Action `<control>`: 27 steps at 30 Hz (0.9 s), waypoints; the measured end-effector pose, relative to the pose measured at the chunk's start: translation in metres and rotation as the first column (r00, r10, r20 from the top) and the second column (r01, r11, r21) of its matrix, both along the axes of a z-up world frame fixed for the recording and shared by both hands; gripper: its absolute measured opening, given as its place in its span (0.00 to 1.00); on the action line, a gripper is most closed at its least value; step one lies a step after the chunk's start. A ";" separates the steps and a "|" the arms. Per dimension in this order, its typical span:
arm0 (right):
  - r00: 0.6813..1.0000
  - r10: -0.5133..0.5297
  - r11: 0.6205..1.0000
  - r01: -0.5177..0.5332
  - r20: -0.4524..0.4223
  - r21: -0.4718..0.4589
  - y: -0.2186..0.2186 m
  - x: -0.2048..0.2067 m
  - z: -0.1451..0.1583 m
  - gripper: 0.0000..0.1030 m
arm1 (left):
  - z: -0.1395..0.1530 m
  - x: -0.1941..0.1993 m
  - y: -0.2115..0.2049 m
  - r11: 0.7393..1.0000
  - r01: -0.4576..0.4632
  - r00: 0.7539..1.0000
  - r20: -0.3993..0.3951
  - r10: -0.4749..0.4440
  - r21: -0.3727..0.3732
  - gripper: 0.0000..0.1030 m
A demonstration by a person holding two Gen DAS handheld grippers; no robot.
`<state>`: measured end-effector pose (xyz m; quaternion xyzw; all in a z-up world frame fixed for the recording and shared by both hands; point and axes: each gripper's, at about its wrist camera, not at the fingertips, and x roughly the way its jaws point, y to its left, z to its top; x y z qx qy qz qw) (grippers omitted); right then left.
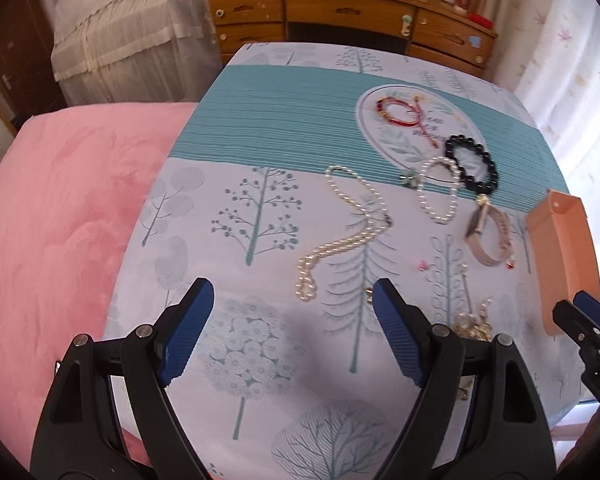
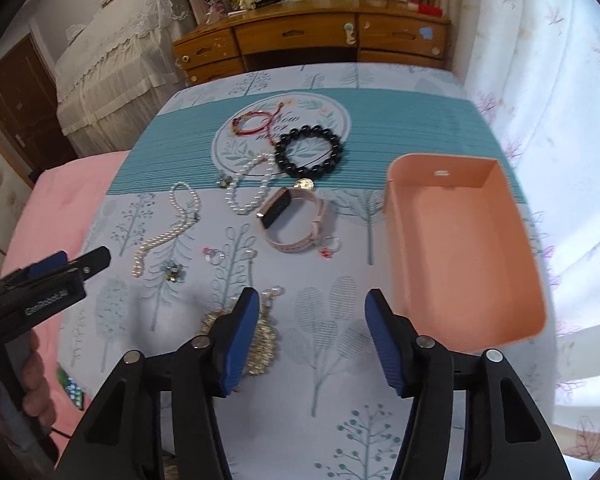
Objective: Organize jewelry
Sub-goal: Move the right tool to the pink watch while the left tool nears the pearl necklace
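A bedroom lit by daylight. A wooden dressing desk with several drawers stands against the far wall, its top crowded with small clutter. To the left of the desk, a piece of furniture draped in a cream lace cover. Further left of it, a dark brown wooden door. To the right of the desk, sheer white curtains with pink flowers glow brightly. In front of the desk lie a tree-patterned sheet with a teal band and a pink blanket.
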<state>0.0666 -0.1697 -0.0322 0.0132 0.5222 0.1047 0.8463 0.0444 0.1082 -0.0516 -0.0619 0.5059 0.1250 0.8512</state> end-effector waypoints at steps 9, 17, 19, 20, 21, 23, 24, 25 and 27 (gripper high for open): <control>0.992 0.102 0.993 -0.098 -0.074 0.066 0.028 0.043 -0.025 0.48 | -0.030 0.027 0.010 0.999 0.037 0.997 -0.066 -0.038 -0.020 0.78; 0.985 0.096 0.994 -0.087 -0.141 0.065 0.029 0.062 -0.052 0.48 | -0.048 0.047 0.003 0.981 0.190 0.976 -0.104 -0.193 -0.037 0.78; 0.984 0.091 0.994 -0.081 -0.153 0.069 0.029 0.067 -0.058 0.48 | -0.049 0.053 0.005 0.978 0.209 0.971 -0.111 -0.211 -0.028 0.78; 0.984 0.085 0.995 -0.076 -0.155 0.066 0.027 0.068 -0.060 0.48 | -0.050 0.055 0.006 0.977 0.212 0.970 -0.113 -0.215 -0.033 0.78; 0.984 0.081 0.995 -0.071 -0.160 0.067 0.027 0.071 -0.063 0.48 | -0.049 0.058 0.008 0.976 0.212 0.970 -0.113 -0.216 -0.047 0.78; 0.983 0.074 0.995 -0.062 -0.168 0.073 0.026 0.074 -0.066 0.48 | -0.048 0.066 0.013 0.975 0.201 0.971 -0.110 -0.211 -0.092 0.78; 0.983 0.069 0.995 -0.057 -0.170 0.077 0.025 0.076 -0.067 0.48 | -0.048 0.069 0.014 0.974 0.201 0.972 -0.105 -0.212 -0.105 0.78; 0.983 0.065 0.996 -0.052 -0.171 0.077 0.025 0.078 -0.069 0.48 | -0.047 0.071 0.013 0.973 0.204 0.971 -0.100 -0.215 -0.111 0.78; 0.983 0.056 0.996 -0.043 -0.175 0.076 0.025 0.081 -0.071 0.48 | -0.047 0.077 0.007 0.968 0.224 0.967 -0.099 -0.236 -0.118 0.78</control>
